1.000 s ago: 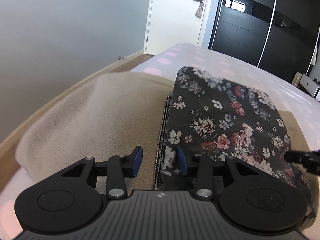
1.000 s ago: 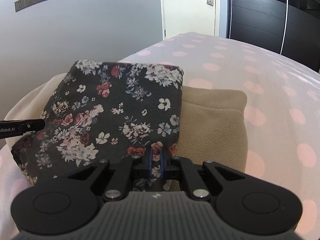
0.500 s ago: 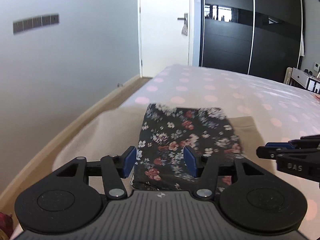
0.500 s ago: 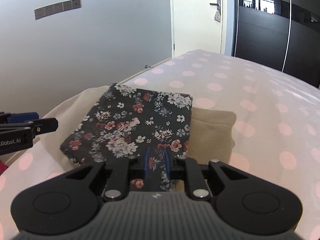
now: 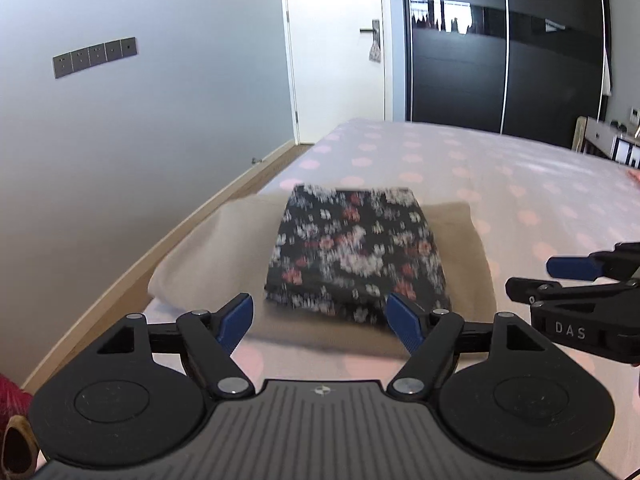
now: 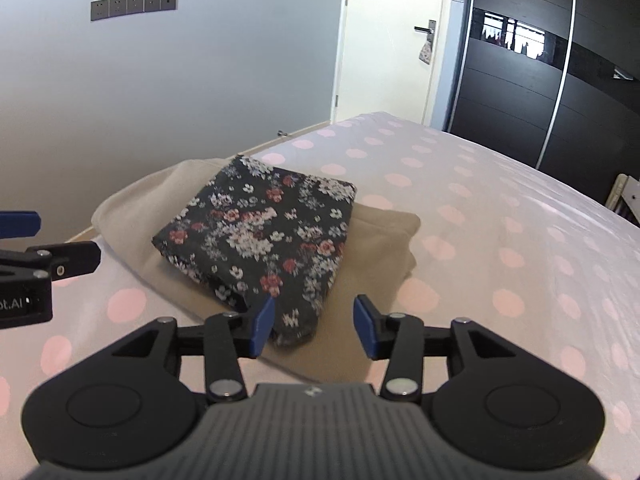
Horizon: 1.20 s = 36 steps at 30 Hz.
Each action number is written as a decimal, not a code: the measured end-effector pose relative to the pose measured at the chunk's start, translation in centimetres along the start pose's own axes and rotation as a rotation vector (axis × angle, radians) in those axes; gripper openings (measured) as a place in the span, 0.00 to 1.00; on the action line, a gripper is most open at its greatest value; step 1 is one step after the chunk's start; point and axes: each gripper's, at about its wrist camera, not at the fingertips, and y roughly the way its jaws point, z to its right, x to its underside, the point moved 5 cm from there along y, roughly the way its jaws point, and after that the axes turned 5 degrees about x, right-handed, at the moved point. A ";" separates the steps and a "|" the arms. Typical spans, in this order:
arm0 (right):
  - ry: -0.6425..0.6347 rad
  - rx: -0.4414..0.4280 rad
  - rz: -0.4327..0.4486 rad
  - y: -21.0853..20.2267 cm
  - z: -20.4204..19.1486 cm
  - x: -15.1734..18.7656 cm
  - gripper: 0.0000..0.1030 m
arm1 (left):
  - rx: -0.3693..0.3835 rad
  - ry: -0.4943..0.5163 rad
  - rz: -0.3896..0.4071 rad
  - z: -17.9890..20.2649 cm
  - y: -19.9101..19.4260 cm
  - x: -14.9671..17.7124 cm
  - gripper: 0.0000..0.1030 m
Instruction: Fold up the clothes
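Observation:
A folded dark floral garment (image 5: 356, 256) (image 6: 264, 236) lies on top of a folded beige garment (image 5: 216, 256) (image 6: 384, 232) on the bed. My left gripper (image 5: 322, 322) is open, held back from the stack, with nothing between its blue pads. My right gripper (image 6: 314, 326) is also open and empty, its left pad just in front of the floral garment's near corner. Each gripper shows at the edge of the other's view: the right gripper (image 5: 576, 280) and the left gripper (image 6: 36, 248).
The white bedsheet with pink dots (image 6: 500, 216) stretches to the right and far side. A grey wall (image 5: 120, 120) with a wooden bed edge (image 5: 120, 280) runs on the left. A white door (image 5: 340, 60) and black wardrobe (image 5: 500, 60) stand behind. A red object (image 5: 12, 396) sits at lower left.
Both grippers pulled back and up from the stack. The right gripper, shut on the floral garment's edge a second ago, has opened and let go. The left gripper opened wider.

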 end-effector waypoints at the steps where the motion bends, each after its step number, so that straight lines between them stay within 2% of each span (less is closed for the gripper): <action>1: 0.005 0.004 -0.004 -0.5 0.0 0.5 0.48 | -0.001 0.003 -0.001 0.2 -0.1 0.5 0.71; 6: 0.027 0.024 -0.010 -2.7 -0.1 3.1 0.59 | -0.008 0.017 -0.006 1.3 -0.5 3.1 0.71; 10: 0.059 0.039 -0.017 -3.3 -0.4 4.7 0.61 | -0.001 -0.015 0.020 1.6 -0.6 4.8 0.71; 13: 0.083 0.050 -0.022 -3.7 -0.6 5.9 0.63 | 0.008 -0.049 0.007 1.3 -0.2 5.7 0.71; 17: 0.115 0.066 -0.027 -4.3 -0.9 7.5 0.65 | -0.017 -0.032 -0.006 0.8 0.1 6.7 0.71; 20: 0.127 0.093 -0.024 -4.3 -1.1 8.0 0.68 | -0.008 -0.026 -0.015 0.8 0.1 7.2 0.71; 30: 0.147 0.107 -0.029 -4.1 -2.1 8.5 0.69 | 0.004 0.013 -0.008 1.0 -0.3 7.8 0.71; 36: 0.112 0.113 -0.013 -4.3 -2.8 8.5 0.71 | 0.014 0.024 -0.004 1.3 -0.4 7.7 0.71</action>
